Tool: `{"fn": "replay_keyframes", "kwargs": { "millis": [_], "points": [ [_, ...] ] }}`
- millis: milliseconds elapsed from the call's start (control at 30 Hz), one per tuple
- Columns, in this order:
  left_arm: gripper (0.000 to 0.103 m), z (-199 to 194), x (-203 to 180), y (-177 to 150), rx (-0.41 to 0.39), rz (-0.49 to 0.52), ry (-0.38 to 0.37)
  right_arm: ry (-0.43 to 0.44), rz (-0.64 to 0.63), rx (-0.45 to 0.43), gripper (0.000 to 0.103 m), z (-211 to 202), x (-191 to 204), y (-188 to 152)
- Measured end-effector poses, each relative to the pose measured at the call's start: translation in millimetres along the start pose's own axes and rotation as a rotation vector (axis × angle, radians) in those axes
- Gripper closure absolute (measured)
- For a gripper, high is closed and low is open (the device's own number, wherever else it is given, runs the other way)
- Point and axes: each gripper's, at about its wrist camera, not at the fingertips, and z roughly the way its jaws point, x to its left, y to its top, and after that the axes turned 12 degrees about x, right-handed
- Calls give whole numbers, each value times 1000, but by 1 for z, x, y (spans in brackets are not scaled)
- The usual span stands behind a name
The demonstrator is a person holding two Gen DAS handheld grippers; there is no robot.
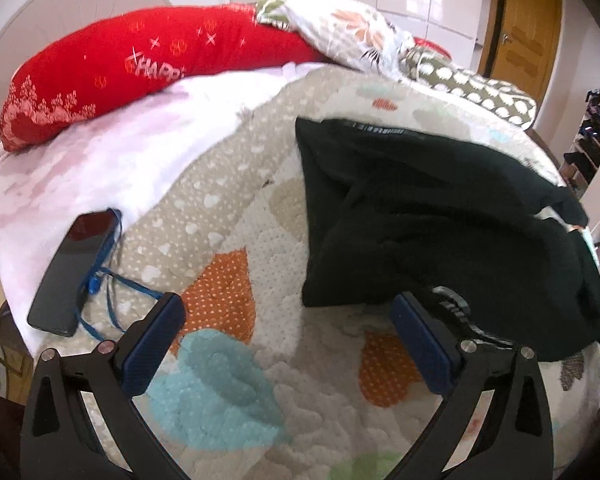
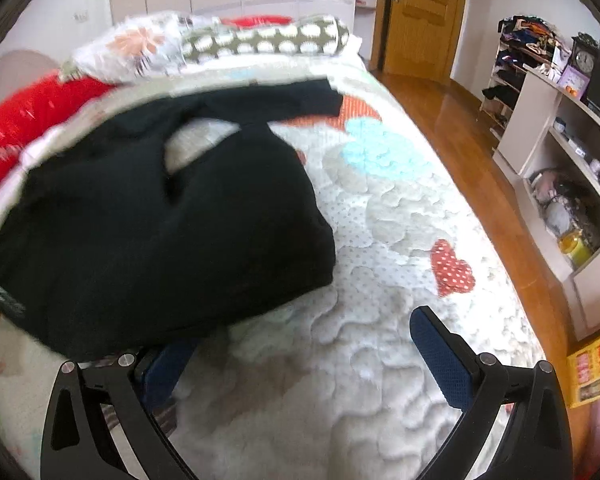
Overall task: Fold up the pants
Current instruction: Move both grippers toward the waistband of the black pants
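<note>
Both tools gaped empty: left tool [image 1: 288, 320] and right tool [image 2: 300, 344] just beside bunched black pants [image 1: 440, 216]. Best gripped by the pants' edges, then smoothed.

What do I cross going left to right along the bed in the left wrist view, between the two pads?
Phone → blue cord → left claw's left pad → orange heart patch → black pants, whose near edge lies just beyond the right pad.

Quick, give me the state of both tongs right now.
Left tongs: open, holding nothing.
Right tongs: open, holding nothing; the black fabric pants drape over one finger.
</note>
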Motion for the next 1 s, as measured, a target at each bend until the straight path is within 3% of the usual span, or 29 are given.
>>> {"fn": "replay_keyframes", "kwargs": {
  "millis": [267, 367, 500, 700, 1000],
  "points": [
    [0, -16, -15, 2, -44, 17, -49, 115, -70, -129, 0, -38, 17, -7],
    [0, -17, -21, 3, -42, 21, -58, 81, -124, -54, 0, -34, 30, 5],
    [0, -18, -29, 3, -34, 26, -75, 84, -165, -116, 0, -35, 45, 4],
    [0, -17, -41, 4, -35, 51, -61, 145, -157, -110, 0, -34, 50, 6],
    [0, -14, -57, 2, -29, 87, -53, 149, -156, -87, 0, -33, 51, 7]
  ]
}}
